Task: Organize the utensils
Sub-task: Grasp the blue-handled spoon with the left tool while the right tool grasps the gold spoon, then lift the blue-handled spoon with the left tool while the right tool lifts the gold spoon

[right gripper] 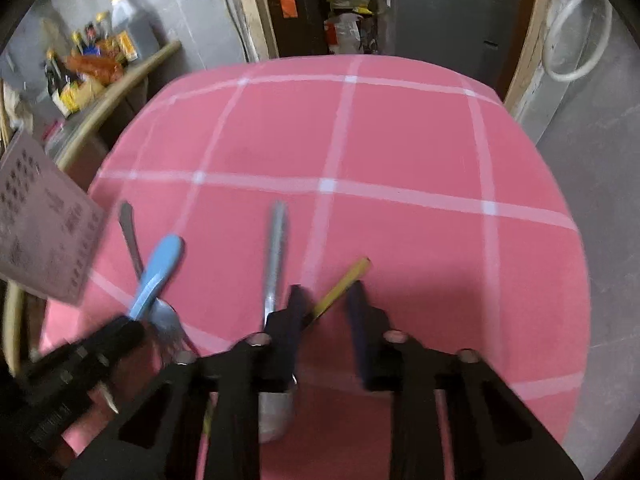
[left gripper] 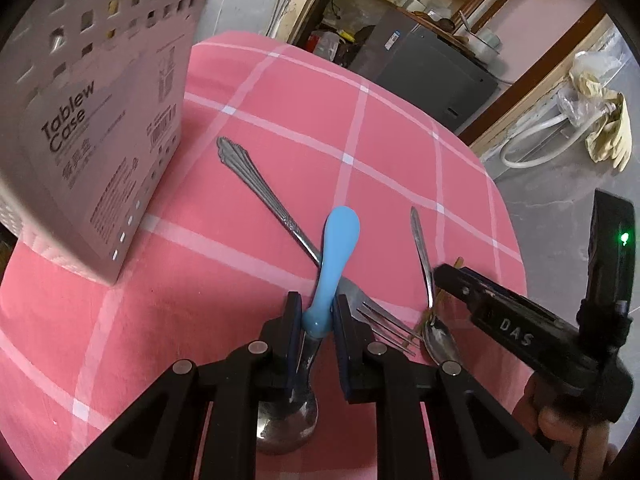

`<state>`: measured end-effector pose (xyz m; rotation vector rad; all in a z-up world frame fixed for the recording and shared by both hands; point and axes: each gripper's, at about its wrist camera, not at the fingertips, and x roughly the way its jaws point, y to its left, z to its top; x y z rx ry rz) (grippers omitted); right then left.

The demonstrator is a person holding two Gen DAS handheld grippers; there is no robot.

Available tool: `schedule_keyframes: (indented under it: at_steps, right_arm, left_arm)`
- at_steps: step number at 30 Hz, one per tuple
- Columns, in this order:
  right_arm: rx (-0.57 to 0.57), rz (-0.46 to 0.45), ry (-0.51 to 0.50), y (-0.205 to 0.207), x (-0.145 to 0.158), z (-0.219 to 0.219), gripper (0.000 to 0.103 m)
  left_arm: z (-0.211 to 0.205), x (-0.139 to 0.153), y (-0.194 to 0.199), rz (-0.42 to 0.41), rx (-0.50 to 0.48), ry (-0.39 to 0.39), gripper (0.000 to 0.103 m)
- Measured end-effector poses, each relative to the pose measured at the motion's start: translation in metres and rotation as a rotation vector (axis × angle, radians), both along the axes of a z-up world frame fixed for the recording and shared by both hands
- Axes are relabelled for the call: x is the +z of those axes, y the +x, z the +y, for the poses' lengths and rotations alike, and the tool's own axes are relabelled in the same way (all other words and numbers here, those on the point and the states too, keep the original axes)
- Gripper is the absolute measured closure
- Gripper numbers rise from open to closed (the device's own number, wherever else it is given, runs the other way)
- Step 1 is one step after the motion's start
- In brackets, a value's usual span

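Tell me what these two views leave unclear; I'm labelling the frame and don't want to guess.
- Left wrist: the blue-handled spoon sits between the left gripper fingers; contact is unclear.
- Right wrist: motion blur; the right gripper straddles a yellow stick whose lower end it hides.
- Left wrist: the tableware case is cut off by the edge; contents unreadable.

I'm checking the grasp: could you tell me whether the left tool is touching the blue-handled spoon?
Cannot tell. In the left wrist view the blue-handled spoon sits between the left tool's fingers, but slight gaps seem to remain.
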<state>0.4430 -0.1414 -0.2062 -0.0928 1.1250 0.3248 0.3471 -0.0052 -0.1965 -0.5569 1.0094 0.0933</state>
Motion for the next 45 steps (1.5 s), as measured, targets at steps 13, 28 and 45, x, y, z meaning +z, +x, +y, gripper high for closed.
schedule_keyframes:
  at_steps: [13, 28, 45]
  right_arm:
    - [0.096, 0.092, 0.077, -0.039, 0.010, -0.048, 0.097]
    - [0.050, 0.248, 0.224, -0.045, -0.012, -0.074, 0.097]
    - [-0.020, 0.219, 0.295, -0.061, -0.006, -0.080, 0.098]
  left_arm:
    - [-0.016, 0.000, -0.018, 0.083, -0.064, -0.097, 0.088]
    - [-0.025, -0.004, 0.006, 0.206, -0.305, -0.202, 0.082]
    - [-0.028, -0.005, 0.022, 0.242, -0.374, -0.211, 0.088]
